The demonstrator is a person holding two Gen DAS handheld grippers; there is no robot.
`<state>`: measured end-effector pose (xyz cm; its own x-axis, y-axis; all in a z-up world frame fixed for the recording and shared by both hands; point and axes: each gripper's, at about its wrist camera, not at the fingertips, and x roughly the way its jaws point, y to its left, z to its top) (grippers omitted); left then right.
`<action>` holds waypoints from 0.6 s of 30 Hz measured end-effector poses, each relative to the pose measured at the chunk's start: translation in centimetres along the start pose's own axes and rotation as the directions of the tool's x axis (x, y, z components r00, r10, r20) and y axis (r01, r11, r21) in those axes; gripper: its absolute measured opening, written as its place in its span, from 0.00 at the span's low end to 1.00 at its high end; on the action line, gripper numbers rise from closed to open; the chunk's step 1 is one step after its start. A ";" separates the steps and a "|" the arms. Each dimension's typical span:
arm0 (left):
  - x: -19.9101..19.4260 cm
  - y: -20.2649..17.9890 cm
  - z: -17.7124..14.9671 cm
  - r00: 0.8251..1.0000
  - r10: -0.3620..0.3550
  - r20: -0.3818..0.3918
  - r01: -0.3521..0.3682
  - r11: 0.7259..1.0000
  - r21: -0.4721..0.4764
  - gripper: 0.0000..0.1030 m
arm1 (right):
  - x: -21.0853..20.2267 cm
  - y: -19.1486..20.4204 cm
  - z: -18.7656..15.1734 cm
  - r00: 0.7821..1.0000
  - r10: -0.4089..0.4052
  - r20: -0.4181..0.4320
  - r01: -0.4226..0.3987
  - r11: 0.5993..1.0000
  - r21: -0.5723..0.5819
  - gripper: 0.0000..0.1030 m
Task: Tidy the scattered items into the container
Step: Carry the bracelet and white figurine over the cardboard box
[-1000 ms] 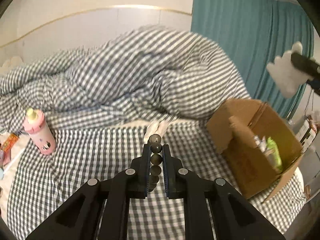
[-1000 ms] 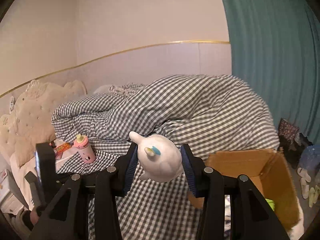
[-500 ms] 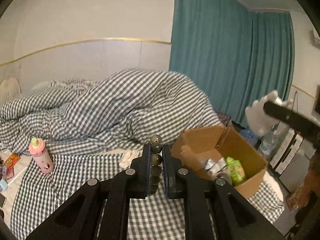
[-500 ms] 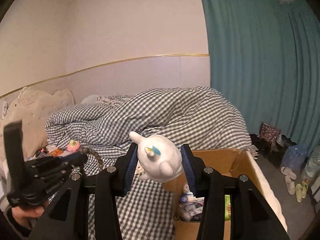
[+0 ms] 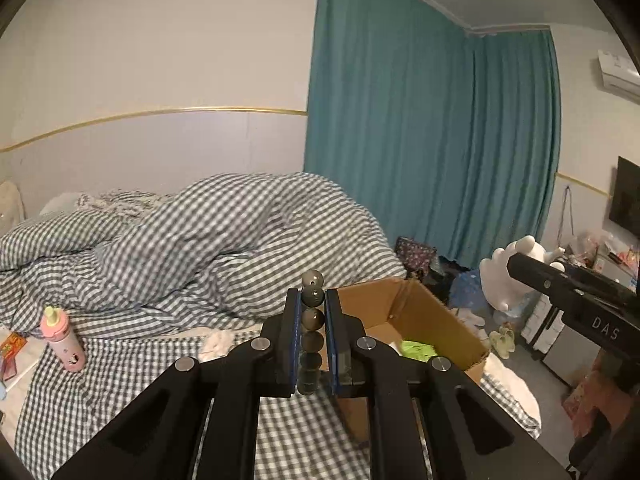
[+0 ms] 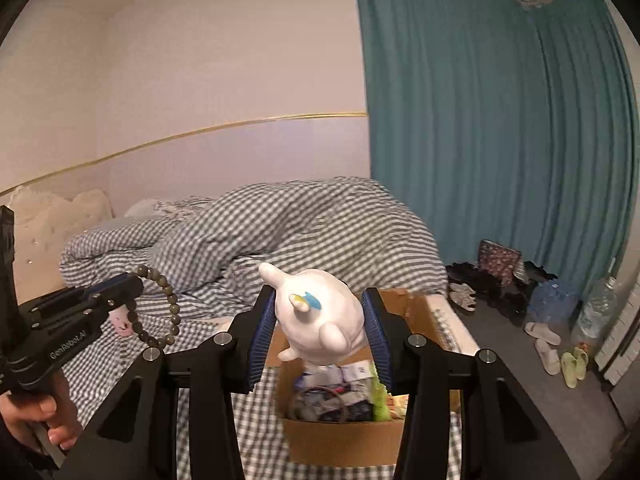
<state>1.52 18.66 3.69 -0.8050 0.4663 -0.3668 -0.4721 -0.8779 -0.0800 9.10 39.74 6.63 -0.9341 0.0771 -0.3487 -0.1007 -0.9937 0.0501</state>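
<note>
My left gripper [image 5: 312, 300] is shut on a bead bracelet [image 5: 312, 320] of dark round beads, held above the bed just left of the open cardboard box [image 5: 436, 316]. In the right wrist view the bracelet [image 6: 160, 308] hangs as a loop from the left gripper [image 6: 132, 284]. My right gripper [image 6: 320, 300] is shut on a white plush toy [image 6: 320, 316] with a yellow and blue mark, held over the box [image 6: 344, 436], which holds several packets. The toy [image 5: 500, 280] also shows at the right in the left wrist view.
A pink baby bottle [image 5: 64, 340] stands on the checked bed sheet [image 5: 120, 368] at the left. A heaped checked duvet [image 5: 200, 240] lies behind. A teal curtain [image 6: 480, 120] hangs at the right. Slippers [image 6: 560, 356] and bags lie on the floor.
Both grippers have risen and swung right toward the box. The right gripper with the toy now hangs over the box opening. The left gripper with the bracelet is beside it.
</note>
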 end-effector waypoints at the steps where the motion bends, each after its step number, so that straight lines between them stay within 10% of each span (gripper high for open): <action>1: 0.3 -0.6 0.1 1.000 -0.008 -0.001 0.008 1.000 0.003 0.10 | 0.0 -0.9 -0.2 1.000 -0.012 -0.003 0.012 1.000 0.008 0.42; 18: 9.1 -7.4 -1.4 0.988 -0.111 -0.108 0.119 0.991 0.067 0.10 | 7.0 -8.4 -3.3 0.988 -0.059 -0.142 0.069 0.995 0.069 0.42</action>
<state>-1.83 29.25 -0.34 -0.7040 0.5465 -0.4536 -0.5875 -0.8070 -0.0605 4.57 48.37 0.67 -0.8683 0.1231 -0.4804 -0.1884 -0.9779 0.0901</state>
